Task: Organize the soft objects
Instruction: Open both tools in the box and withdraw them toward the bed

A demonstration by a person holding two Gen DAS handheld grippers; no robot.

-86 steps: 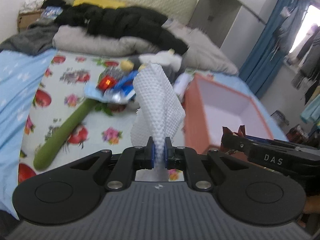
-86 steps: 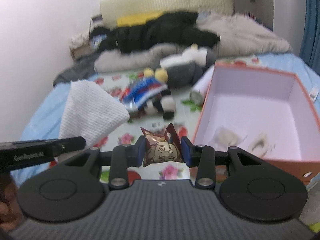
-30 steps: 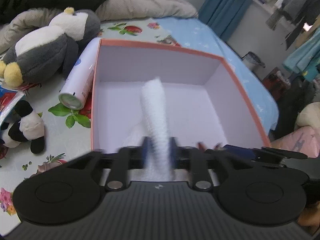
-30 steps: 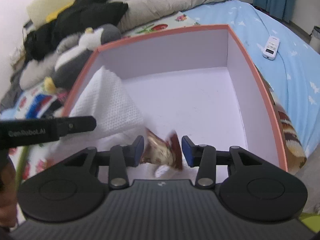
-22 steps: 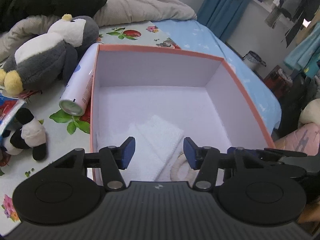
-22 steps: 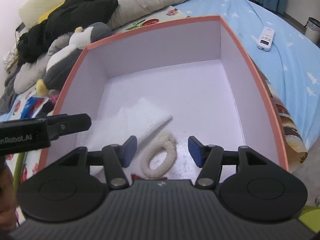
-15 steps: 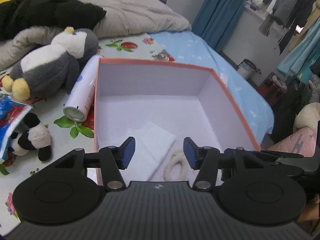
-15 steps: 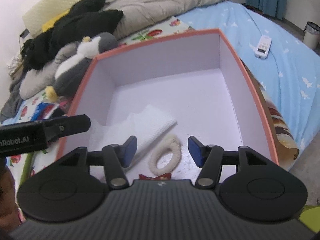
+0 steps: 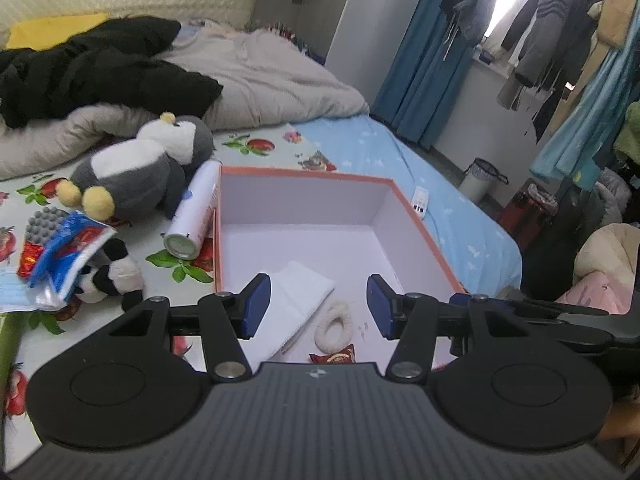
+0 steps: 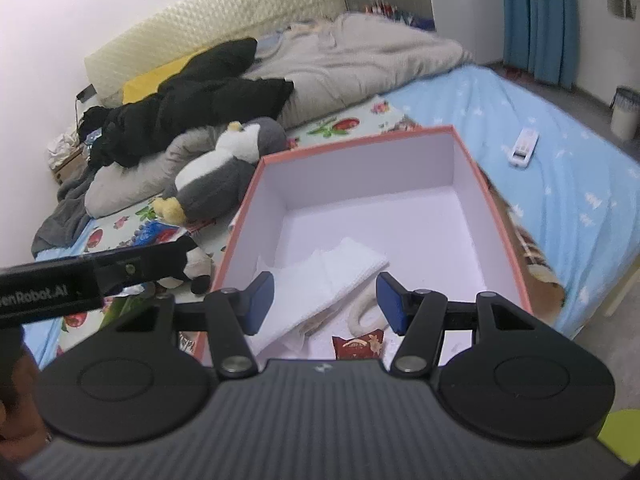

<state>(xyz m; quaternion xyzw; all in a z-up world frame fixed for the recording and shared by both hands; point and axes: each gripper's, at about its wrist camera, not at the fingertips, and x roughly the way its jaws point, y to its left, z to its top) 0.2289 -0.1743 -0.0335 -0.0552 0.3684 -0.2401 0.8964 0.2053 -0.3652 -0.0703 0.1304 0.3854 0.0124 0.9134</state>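
An open orange-rimmed box (image 9: 304, 173) (image 10: 356, 138) with a white inside stands on the bed. Inside it lie a white cloth (image 9: 298, 296) (image 10: 332, 276), a cream fabric ring (image 9: 334, 326) (image 10: 360, 312) and a red snack packet (image 9: 332, 356) (image 10: 356, 344). My left gripper (image 9: 318, 306) hovers open above the box's near edge with nothing between its fingers. My right gripper (image 10: 326, 302) is open and empty above the same end. A grey and white penguin plush (image 9: 136, 170) (image 10: 224, 168) and a small panda plush (image 9: 108, 278) lie left of the box.
A white spray can (image 9: 194, 212) lies against the box's left wall. Blue and red packets (image 9: 60, 252) and a grey brush sit further left. Black clothes (image 9: 100, 68) and a grey duvet (image 9: 272, 76) fill the back. A white remote (image 10: 524, 146) lies on the blue sheet.
Both grippers opened and dropped the white cloth and the snack packet into the box. Both then rose and drew back, so the box looks smaller and farther.
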